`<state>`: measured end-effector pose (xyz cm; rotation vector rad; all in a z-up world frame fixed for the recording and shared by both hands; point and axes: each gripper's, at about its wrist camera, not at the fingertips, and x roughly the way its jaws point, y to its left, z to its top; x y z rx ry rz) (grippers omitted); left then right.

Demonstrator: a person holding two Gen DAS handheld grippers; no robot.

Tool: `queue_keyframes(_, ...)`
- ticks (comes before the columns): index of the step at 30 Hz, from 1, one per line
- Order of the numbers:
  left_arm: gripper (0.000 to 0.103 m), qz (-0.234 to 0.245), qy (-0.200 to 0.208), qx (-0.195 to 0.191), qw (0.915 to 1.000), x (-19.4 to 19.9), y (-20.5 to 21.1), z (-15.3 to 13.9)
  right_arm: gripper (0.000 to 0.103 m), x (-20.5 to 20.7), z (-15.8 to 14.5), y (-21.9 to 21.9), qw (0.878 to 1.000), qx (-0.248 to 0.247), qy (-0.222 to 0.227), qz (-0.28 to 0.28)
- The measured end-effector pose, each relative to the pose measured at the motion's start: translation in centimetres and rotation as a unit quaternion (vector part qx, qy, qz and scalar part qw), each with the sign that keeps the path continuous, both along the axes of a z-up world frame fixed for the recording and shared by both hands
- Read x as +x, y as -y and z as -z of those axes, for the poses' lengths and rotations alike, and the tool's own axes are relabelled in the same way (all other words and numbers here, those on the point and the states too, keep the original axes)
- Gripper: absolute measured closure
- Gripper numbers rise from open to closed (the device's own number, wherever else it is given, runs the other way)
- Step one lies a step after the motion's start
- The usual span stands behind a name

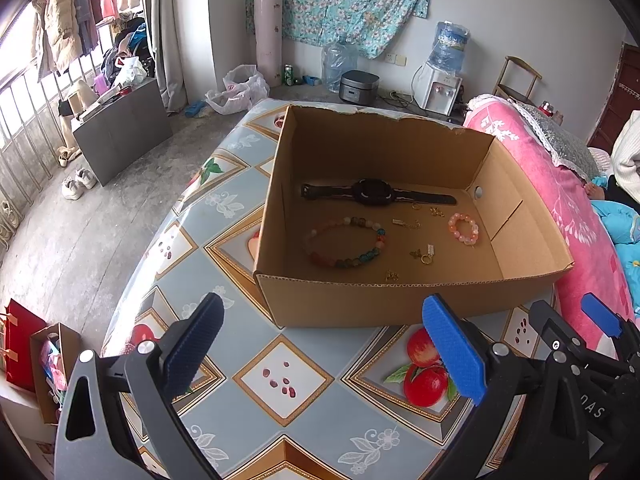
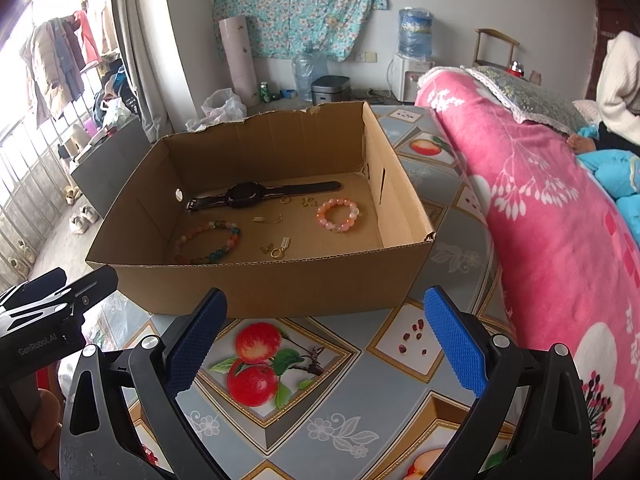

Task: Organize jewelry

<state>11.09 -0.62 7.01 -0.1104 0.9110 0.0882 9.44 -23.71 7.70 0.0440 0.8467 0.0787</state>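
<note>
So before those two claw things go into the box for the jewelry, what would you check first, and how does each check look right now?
1. Left gripper open, empty: ok.
2. Right gripper open, empty: ok.
3. Both outside the cardboard box, above the table: ok.
4. Watch, multicolour bracelet and pink bracelet lie apart: ok.
5. Small gold pieces loose or tangled: cannot tell.

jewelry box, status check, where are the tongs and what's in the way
Left tongs and right tongs open, empty, short of the cardboard box. Watch, bead bracelets, small gold pieces on its floor. Near wall between tongs and jewelry.
</note>
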Motion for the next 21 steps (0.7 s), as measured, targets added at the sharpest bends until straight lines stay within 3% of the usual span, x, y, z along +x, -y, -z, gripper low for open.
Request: queue_keyframes(21, 0.005, -0.003, -0.001, -0.001, 1.0, 0.01, -0.02, -0.29, 0.008, 0.03, 0.08, -0.16, 1.0, 0.003, 0.0, -0.001)
